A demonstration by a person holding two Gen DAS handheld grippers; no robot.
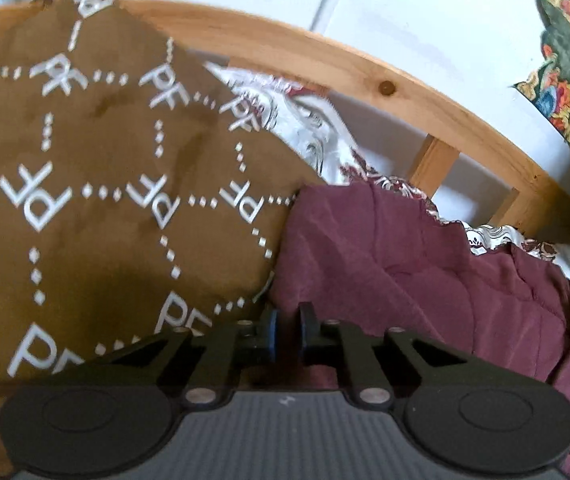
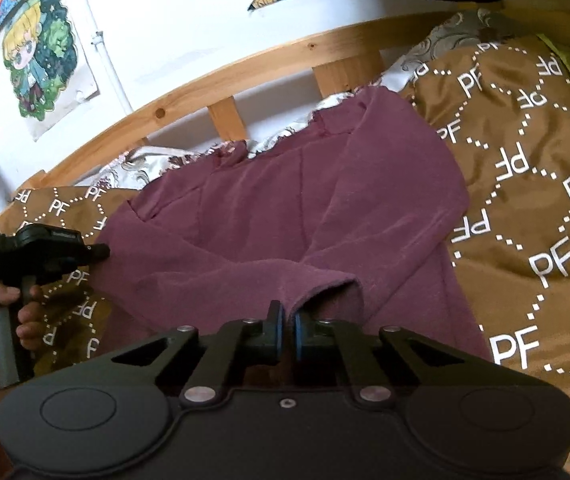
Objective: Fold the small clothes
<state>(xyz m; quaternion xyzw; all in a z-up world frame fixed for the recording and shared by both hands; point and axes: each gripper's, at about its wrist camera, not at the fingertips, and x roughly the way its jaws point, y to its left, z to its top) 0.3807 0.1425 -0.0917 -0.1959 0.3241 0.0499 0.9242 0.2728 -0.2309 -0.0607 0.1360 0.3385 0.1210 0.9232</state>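
Both grippers are mine: my right gripper (image 2: 288, 330) has its blue-padded jaws pressed together on the cuff edge of the maroon knit sweater (image 2: 285, 216), which lies spread on the brown bedspread printed with white PF letters (image 2: 533, 208). In the left wrist view my left gripper (image 1: 288, 334) shows a narrow gap between its jaws, with the garment's edge at its tips; I cannot tell whether it pinches cloth. Seen from the right wrist, it sits at nine o'clock, beside the sweater. At twelve o'clock runs the pine bed rail (image 2: 269, 64).
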